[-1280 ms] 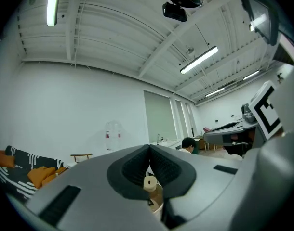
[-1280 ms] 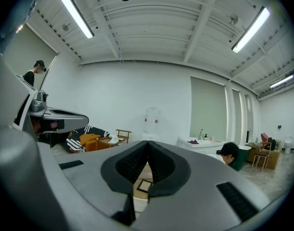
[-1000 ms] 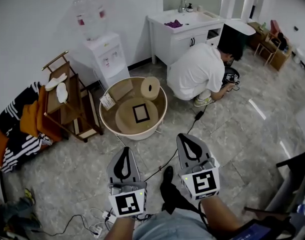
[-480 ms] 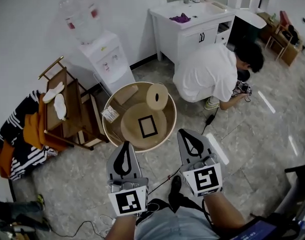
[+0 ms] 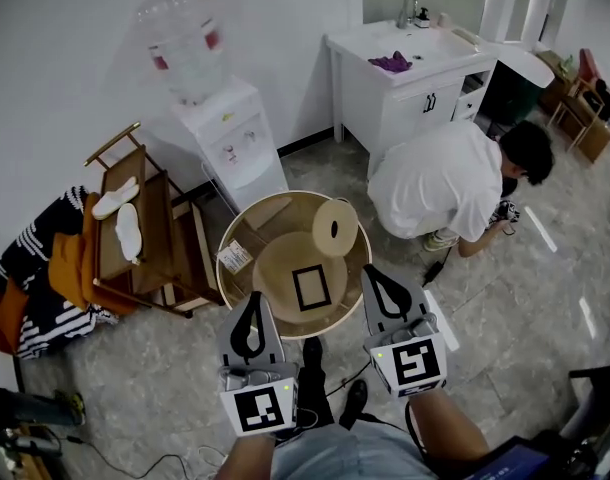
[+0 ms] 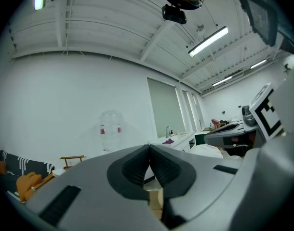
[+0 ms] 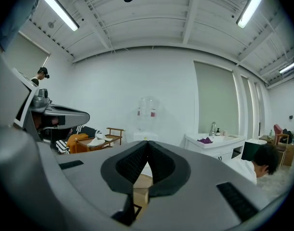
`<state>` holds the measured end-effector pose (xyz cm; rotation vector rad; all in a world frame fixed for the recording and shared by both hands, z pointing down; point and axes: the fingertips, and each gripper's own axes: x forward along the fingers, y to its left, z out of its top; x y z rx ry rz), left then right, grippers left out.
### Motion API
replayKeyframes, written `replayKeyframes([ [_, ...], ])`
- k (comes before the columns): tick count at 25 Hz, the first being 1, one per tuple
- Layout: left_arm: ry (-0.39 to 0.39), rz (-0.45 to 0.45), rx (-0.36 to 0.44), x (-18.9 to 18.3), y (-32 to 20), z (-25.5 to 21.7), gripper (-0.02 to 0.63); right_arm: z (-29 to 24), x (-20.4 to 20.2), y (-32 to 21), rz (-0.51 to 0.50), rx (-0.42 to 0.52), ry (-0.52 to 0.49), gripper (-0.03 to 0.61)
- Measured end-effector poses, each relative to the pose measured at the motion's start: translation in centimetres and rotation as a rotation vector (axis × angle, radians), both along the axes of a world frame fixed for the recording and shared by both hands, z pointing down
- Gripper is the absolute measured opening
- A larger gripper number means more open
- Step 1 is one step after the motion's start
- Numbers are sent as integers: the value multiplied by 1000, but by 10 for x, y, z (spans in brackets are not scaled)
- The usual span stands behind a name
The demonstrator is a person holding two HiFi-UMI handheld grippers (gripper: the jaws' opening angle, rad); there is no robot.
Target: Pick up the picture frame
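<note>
One picture frame (image 5: 310, 288) lies in tub (image 5: 221, 268) on tiled floor (image 5: 155, 358).

Grey marbled tile floor (image 5: 135, 368) below white walls (image 5: 65, 68). Along the wall, water dispenser (image 5: 240, 143) beside wooden rack (image 5: 150, 218) with clothes (image 5: 45, 268). Further right, white vanity (image 5: 410, 108). Overhead, ribbed white ceiling (image 7: 152, 28), lit tube lights (image 7: 60, 11).

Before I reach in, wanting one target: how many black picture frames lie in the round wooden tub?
1: the black rectangular picture frame lies flat in the middle of the round wooden tub. Another could hide behind the tan roll.
</note>
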<state>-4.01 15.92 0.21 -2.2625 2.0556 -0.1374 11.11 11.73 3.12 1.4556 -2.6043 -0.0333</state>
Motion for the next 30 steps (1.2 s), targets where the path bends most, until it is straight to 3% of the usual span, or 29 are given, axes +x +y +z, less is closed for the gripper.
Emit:
replayKeyframes([
  [7,22,23,-90,-40,-84,41,15,41,-35,-80,25,-80,32,14],
  [14,40,57,-206,-67,-152,118,14,126,-61,-142,50,-175,74,14],
  [19,37,83,-315,-80,-174,179,15,201,-74,-150,47,-371,137,14],
  [26,59,104,-426,-83,-195,258,15,292,-82,-164,46,-445,139,14],
  [30,79,105,-516,-85,-196,301,14,341,-86,-161,42,-544,165,14],
])
